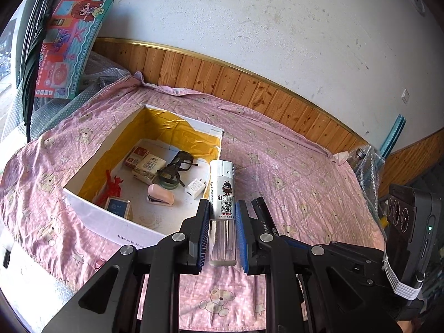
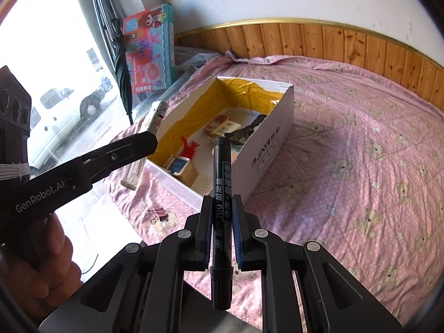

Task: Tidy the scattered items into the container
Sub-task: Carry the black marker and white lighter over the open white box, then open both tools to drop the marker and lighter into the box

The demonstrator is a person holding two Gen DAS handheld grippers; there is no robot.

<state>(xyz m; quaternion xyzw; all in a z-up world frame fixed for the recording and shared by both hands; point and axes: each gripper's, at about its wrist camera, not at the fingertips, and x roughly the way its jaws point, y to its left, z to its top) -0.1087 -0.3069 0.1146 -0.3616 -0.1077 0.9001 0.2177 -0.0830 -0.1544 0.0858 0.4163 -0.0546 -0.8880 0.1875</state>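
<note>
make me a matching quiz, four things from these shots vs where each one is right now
Things:
1. spray bottle
2. black marker
3. pink stapler
4. binder clip

Places:
A. lying on the pink bedsheet outside the box
B. held in the right tongs
C. on the floor of the white box
D. held in the left tongs

Pairs: 1-D, 2-B, 3-C, 4-A

Black marker between right gripper fingers

left tool clamped, right tool clamped
</note>
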